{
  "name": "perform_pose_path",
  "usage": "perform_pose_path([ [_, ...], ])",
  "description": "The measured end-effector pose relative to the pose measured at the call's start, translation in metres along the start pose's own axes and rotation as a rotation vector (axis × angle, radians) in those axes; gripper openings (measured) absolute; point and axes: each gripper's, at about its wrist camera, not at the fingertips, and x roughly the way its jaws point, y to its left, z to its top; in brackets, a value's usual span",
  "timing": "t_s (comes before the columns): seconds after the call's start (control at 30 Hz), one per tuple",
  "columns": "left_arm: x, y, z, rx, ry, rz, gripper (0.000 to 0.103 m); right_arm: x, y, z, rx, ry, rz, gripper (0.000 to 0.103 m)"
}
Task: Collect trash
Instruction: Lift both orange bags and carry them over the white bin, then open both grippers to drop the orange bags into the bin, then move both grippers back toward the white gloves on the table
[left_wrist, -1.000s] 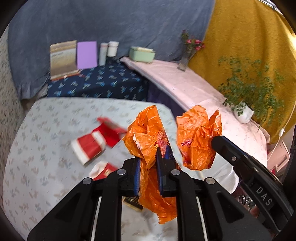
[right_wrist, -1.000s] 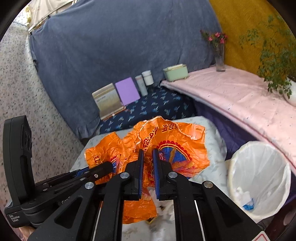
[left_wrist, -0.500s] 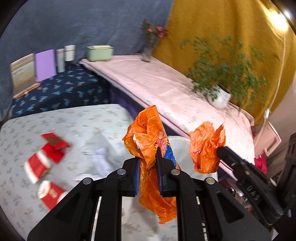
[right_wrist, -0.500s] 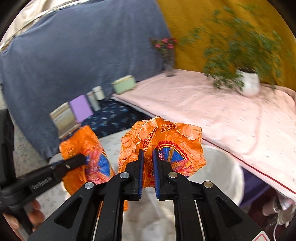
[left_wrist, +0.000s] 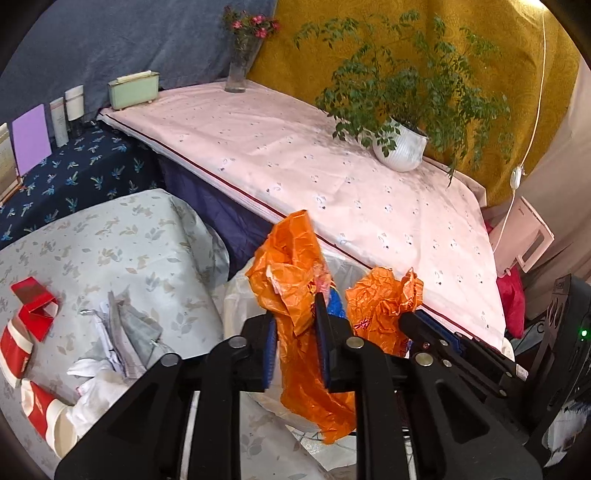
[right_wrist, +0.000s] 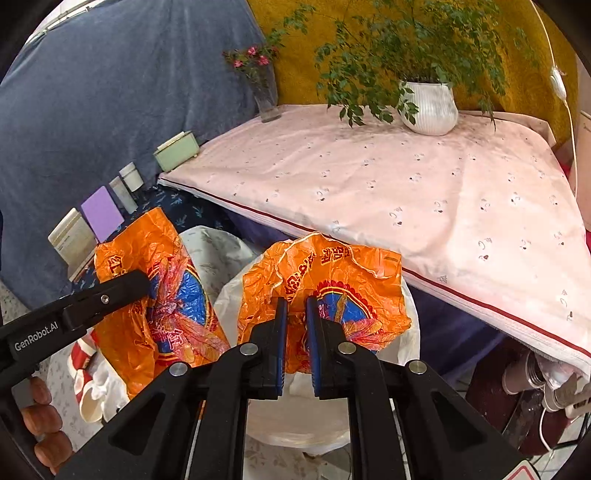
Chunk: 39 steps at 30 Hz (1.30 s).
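Note:
My left gripper (left_wrist: 294, 317) is shut on a crumpled orange plastic wrapper (left_wrist: 295, 280); it also shows in the right wrist view (right_wrist: 162, 295). My right gripper (right_wrist: 294, 314) is shut on a second orange wrapper (right_wrist: 332, 280), which shows in the left wrist view (left_wrist: 384, 306) too. Both wrappers hang over a bin lined with a white bag (right_wrist: 295, 417), mostly hidden behind them. Red-and-white paper cups (left_wrist: 33, 402) and crumpled tissues (left_wrist: 122, 336) lie on the leaf-patterned table (left_wrist: 110, 236) at left.
A pink-clothed table (left_wrist: 332, 166) runs behind the bin, bearing a potted plant (left_wrist: 400, 147), a flower vase (left_wrist: 238, 70) and a green box (left_wrist: 133, 90). Bottles and a purple card (left_wrist: 31, 138) stand on a dark blue cloth.
Both grippers have swung right from over the leaf-patterned table to over the white-lined bin, each still holding its orange wrapper.

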Motion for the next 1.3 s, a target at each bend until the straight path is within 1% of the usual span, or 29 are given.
perform_pose_path([
  [0.1, 0.003, -0.002, -0.003, 0.002, -0.006, 0.007, 0.032, 0.003, 0.001, 0.000, -0.006, -0.003, -0.010, 0.015],
  [0.13, 0.003, -0.001, -0.003, 0.000, -0.008, 0.010, 0.037, 0.003, 0.001, 0.000, -0.006, -0.004, -0.011, 0.017],
  [0.17, 0.002, 0.000, -0.003, -0.002, -0.013, 0.012, 0.040, 0.003, 0.002, 0.000, -0.006, -0.005, -0.012, 0.019],
  [0.5, -0.008, 0.010, -0.005, -0.024, -0.027, 0.032, 0.040, -0.011, 0.014, 0.000, -0.020, -0.026, 0.004, 0.029],
  [0.6, -0.015, 0.016, -0.007, -0.037, -0.039, 0.046, 0.040, -0.017, 0.025, 0.000, -0.035, -0.031, 0.018, 0.030],
  [0.7, -0.025, 0.026, -0.009, -0.056, -0.052, 0.061, 0.040, -0.022, 0.039, -0.002, -0.059, -0.037, 0.034, 0.035],
  [0.8, -0.035, 0.038, -0.012, -0.077, -0.065, 0.084, 0.041, -0.027, 0.056, -0.005, -0.084, -0.038, 0.055, 0.037],
  [0.9, -0.046, 0.053, -0.017, -0.100, -0.074, 0.105, 0.042, -0.028, 0.072, -0.010, -0.105, -0.031, 0.077, 0.037],
  [0.97, -0.052, 0.066, -0.021, -0.123, -0.077, 0.126, 0.046, -0.029, 0.085, -0.014, -0.123, -0.024, 0.093, 0.037],
  [1.07, -0.063, 0.088, -0.029, -0.160, -0.082, 0.151, 0.047, -0.027, 0.104, -0.022, -0.149, -0.005, 0.115, 0.038],
  [1.17, -0.073, 0.109, -0.039, -0.193, -0.085, 0.182, 0.053, -0.023, 0.122, -0.032, -0.179, 0.017, 0.137, 0.038],
  [1.3, -0.084, 0.136, -0.053, -0.227, -0.080, 0.225, 0.054, -0.015, 0.144, -0.048, -0.204, 0.055, 0.166, 0.038],
])
